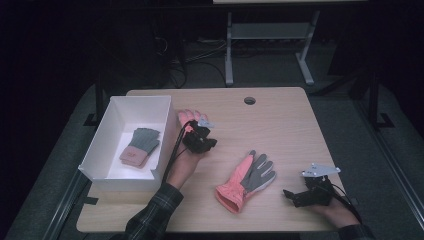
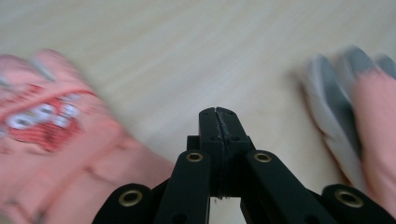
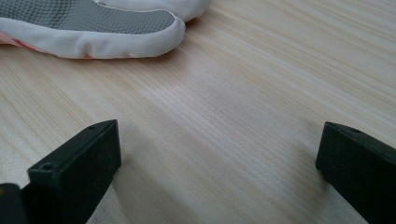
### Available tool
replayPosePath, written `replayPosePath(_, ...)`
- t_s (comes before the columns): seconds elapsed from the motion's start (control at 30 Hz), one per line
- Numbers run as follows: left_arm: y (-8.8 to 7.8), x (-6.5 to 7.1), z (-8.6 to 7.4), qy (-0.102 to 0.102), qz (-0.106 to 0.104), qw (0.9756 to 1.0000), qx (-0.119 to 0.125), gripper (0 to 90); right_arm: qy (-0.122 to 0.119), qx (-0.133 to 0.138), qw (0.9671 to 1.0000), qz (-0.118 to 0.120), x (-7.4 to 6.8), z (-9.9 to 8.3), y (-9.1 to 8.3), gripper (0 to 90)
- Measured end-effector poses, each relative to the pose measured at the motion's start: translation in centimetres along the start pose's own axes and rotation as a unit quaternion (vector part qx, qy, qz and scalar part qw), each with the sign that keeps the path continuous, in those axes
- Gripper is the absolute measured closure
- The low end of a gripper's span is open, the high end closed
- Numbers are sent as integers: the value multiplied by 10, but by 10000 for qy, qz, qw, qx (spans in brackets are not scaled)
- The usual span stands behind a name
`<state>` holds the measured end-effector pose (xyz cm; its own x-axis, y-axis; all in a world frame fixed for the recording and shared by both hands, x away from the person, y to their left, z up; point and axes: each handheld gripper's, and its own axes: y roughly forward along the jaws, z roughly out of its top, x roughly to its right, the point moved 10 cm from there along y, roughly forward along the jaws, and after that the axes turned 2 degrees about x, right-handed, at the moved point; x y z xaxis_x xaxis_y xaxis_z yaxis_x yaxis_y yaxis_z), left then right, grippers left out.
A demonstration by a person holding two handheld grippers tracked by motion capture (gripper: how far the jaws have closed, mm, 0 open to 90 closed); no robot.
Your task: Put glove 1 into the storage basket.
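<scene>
The left gripper [image 2: 218, 114] is pointing along a pale wooden table [image 2: 187, 51], its two black jaws pressing flat against each other with nothing lying between them. At the right edge a pink and grey glove [image 2: 359, 107] is lying on the wood, blurred. At the left a pink, smeared shape [image 2: 51, 154] with red and white markings is reaching past the jaws; what it is cannot be told.

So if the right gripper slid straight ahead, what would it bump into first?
Probably the pink and grey glove. The right gripper, jaws open, points left along the bare table toward it; the glove sits a bit off-centre, so it might just graze it.
</scene>
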<state>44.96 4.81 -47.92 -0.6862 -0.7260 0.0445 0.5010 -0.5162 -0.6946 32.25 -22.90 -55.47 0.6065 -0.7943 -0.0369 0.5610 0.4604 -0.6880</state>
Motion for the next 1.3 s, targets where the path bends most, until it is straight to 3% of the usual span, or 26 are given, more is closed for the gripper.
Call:
replayPosePath(0.17,7,-25,13,-162,311,9994,45,896,-1,1,10000,0,0,0,0,0)
replayPosePath(0.3,14,-46,16,-224,593,9979,-95,896,4,4,10000,3,0,0,0,0)
replayPosePath(0.57,31,-69,18,-319,1057,9936,-251,896,0,2,10000,0,0,0,0,0)
replayPosePath(0.77,42,-81,7,-363,1321,9889,-580,896,0,6,10000,2,0,0,0,0)
replayPosePath(0.83,47,-82,2,-459,1283,9885,-653,896,0,7,10000,2,0,0,0,0)
replayPosePath(0.97,54,-82,-6,-464,1110,9897,-772,897,-16,2,10000,5,0,0,0,0)
replayPosePath(1.2,61,-62,-5,-246,837,9928,-824,898,-11,1,10000,4,0,0,0,0)
replayPosePath(1.3,63,-53,-6,-243,672,9941,-810,897,-13,0,10000,4,0,0,0,0)
